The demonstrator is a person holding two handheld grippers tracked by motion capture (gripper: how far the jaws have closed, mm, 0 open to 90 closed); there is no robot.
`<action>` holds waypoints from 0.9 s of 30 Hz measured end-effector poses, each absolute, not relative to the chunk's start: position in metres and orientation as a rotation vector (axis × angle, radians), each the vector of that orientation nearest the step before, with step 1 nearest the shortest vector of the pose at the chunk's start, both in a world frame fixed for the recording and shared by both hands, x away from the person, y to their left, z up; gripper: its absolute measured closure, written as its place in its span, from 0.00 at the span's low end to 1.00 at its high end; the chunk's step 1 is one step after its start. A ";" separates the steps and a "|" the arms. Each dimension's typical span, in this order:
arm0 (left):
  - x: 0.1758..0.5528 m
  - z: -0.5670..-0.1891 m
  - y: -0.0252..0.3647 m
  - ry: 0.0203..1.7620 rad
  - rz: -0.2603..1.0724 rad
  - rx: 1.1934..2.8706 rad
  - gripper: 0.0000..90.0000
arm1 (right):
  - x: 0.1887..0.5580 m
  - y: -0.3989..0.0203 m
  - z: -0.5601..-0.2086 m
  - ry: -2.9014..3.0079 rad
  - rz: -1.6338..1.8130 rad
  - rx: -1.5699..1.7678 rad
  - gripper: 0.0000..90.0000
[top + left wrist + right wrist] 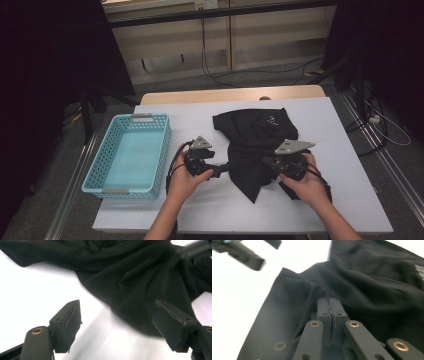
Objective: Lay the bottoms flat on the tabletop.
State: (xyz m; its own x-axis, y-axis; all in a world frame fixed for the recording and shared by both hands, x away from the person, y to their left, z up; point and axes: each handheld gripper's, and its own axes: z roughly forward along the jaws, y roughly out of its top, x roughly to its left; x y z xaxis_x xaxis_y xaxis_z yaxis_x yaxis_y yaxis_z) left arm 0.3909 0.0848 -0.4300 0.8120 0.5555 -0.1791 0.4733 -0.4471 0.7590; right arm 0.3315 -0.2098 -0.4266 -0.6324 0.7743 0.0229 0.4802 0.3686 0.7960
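Gripping black garment (257, 145) near its lower right edge: right hand-held gripper (276, 164), jaws pressed together on fold of cloth, seen close in right gripper view (329, 312). Left hand-held gripper (220, 170) released, jaws wide apart, just beside garment's lower left edge; cloth edge lies ahead between pads (68, 322), untouched. Garment crumpled on white tabletop (330, 150), centre to right, small white logo up. Light blue basket (131, 152) at left, apart from garment. Cables on floor beyond tabletop.
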 end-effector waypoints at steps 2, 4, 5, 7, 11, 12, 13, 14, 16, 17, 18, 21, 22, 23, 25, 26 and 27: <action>0.391 -0.430 0.083 0.750 0.119 2.121 0.26 | 0.333 -0.225 -0.427 2.251 1.142 1.141 0.98; 0.390 -0.432 0.081 0.745 0.111 2.127 0.26 | 0.334 -0.237 -0.431 2.236 1.110 1.193 0.98; 0.390 -0.433 0.079 0.739 0.106 2.131 0.26 | 0.335 -0.241 -0.434 2.236 1.094 1.217 0.97; 0.390 -0.435 0.075 0.734 0.099 2.135 0.26 | 0.336 -0.246 -0.440 2.245 1.068 1.249 0.97; 0.388 -0.441 0.067 0.718 0.083 2.135 0.29 | 0.337 -0.246 -0.443 2.247 1.048 1.253 0.97; 0.388 -0.442 0.065 0.713 0.087 2.142 0.30 | 0.337 -0.246 -0.443 2.246 1.048 1.255 0.97; 0.387 -0.444 0.062 0.702 0.091 2.147 0.32 | 0.337 -0.245 -0.444 2.252 1.046 1.247 0.96; 0.386 -0.446 0.060 0.693 0.097 2.149 0.34 | 0.337 -0.244 -0.444 2.256 1.040 1.244 0.96; 0.385 -0.448 0.055 0.667 0.104 2.162 0.39 | 0.336 -0.243 -0.444 2.260 1.038 1.237 0.96; 0.384 -0.449 0.052 0.658 0.111 2.166 0.43 | 0.336 -0.242 -0.444 2.260 1.038 1.235 0.96; 0.383 -0.451 0.049 0.653 0.111 2.161 0.44 | 0.336 -0.242 -0.444 2.260 1.039 1.234 0.96; 0.381 -0.453 0.041 0.626 0.120 2.164 0.55 | 0.336 -0.241 -0.445 2.266 1.035 1.230 0.96; 0.380 -0.453 0.039 0.622 0.100 2.177 0.60 | 0.336 -0.241 -0.445 2.267 1.035 1.232 0.95; 0.380 -0.453 0.037 0.617 0.089 2.177 0.66 | 0.336 -0.241 -0.445 2.268 1.037 1.231 0.95; 0.379 -0.455 0.035 0.618 0.071 2.195 0.73 | 0.336 -0.240 -0.445 2.270 1.044 1.225 0.94; 0.379 -0.455 0.034 0.621 0.066 2.200 0.79 | 0.335 -0.240 -0.445 2.269 1.047 1.223 0.94; 0.379 -0.456 0.034 0.625 0.052 2.207 0.84 | 0.335 -0.240 -0.444 2.267 1.052 1.220 0.93</action>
State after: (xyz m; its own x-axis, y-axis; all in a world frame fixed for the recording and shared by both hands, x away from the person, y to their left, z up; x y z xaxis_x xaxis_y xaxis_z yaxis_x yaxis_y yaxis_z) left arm 0.3788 0.0337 -0.4560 0.8757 0.4527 -0.1681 0.4188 -0.5385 0.7312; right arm 0.3352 -0.2401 -0.4443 -0.5629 0.8258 0.0336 0.5588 0.3503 0.7517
